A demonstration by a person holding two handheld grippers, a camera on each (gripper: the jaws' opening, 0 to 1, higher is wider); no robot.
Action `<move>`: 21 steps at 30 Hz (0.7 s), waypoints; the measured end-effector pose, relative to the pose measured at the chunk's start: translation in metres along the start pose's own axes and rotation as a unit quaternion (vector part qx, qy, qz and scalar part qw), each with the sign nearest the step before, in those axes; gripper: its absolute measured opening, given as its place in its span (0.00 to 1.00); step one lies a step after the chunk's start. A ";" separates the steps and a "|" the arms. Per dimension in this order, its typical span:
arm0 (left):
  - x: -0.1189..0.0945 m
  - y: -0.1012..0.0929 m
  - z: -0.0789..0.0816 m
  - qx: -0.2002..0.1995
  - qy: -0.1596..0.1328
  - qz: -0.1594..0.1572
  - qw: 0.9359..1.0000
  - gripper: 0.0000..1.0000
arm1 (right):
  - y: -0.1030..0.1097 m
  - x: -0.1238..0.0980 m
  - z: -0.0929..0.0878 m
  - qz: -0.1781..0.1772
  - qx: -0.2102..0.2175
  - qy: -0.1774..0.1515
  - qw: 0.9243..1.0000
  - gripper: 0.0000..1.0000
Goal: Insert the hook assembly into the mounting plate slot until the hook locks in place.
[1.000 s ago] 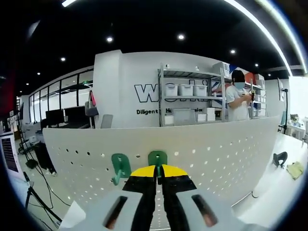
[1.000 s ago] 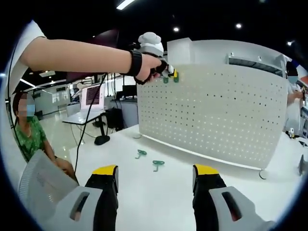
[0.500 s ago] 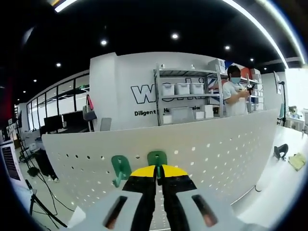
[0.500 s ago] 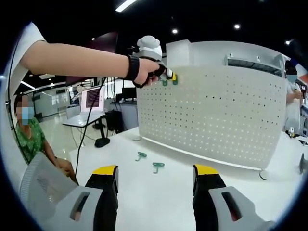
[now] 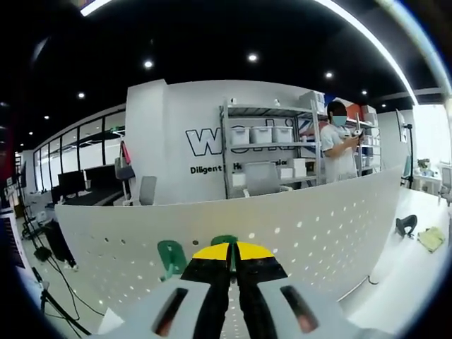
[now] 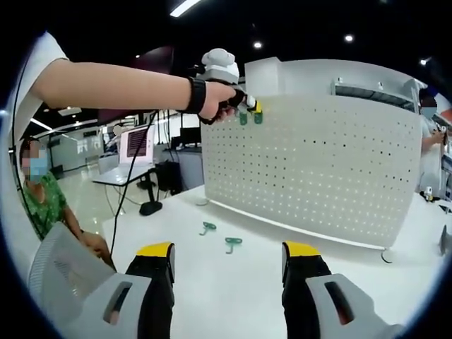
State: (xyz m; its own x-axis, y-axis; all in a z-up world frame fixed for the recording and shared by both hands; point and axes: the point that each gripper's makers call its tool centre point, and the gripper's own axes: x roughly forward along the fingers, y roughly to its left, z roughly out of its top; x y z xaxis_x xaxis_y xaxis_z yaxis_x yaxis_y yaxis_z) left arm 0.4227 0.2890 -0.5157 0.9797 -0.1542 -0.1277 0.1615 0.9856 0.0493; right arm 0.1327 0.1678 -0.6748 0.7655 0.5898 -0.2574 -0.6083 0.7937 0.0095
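My left gripper (image 5: 232, 251) is shut on a green hook (image 5: 224, 241), pressed against the top edge of the white perforated mounting plate (image 5: 325, 222). A second green hook (image 5: 171, 256) hangs on the plate just to its left. In the right gripper view a person's hand holds that left gripper (image 6: 252, 108) at the plate's (image 6: 318, 162) upper left corner, with the green hooks (image 6: 251, 118) at its tips. My right gripper (image 6: 229, 256) hovers open over the white table (image 6: 233, 289). Two loose green hooks (image 6: 207, 227) (image 6: 232, 243) lie on the table before the plate.
A person (image 5: 337, 145) stands at metal shelves behind the plate, and another person (image 6: 39, 194) sits at the far left. A black object (image 5: 405, 226) and a yellowish cloth (image 5: 431, 239) lie on the table at the right. A cable (image 5: 357, 284) runs along the plate's foot.
The left gripper has shifted slightly at the plate's top edge; the held hook now shows less above the jaw tips. The right gripper and the loose hooks have stayed put.
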 end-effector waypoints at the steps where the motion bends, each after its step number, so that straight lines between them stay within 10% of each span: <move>1: 0.000 0.000 -0.001 -0.001 0.002 0.000 1.000 0.02 | -0.001 0.000 0.000 -0.002 0.001 0.000 1.000 0.62; 21: -0.015 0.001 -0.008 -0.009 -0.004 -0.020 1.000 0.12 | 0.003 0.004 0.005 0.007 -0.006 -0.001 1.000 0.63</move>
State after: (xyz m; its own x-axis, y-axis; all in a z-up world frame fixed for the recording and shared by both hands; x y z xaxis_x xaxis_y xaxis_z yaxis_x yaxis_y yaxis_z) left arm 0.4071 0.2932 -0.5218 0.9734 -0.1944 -0.1209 0.1989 0.9797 0.0267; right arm 0.1352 0.1735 -0.6713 0.7572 0.6014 -0.2551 -0.6218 0.7832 0.0007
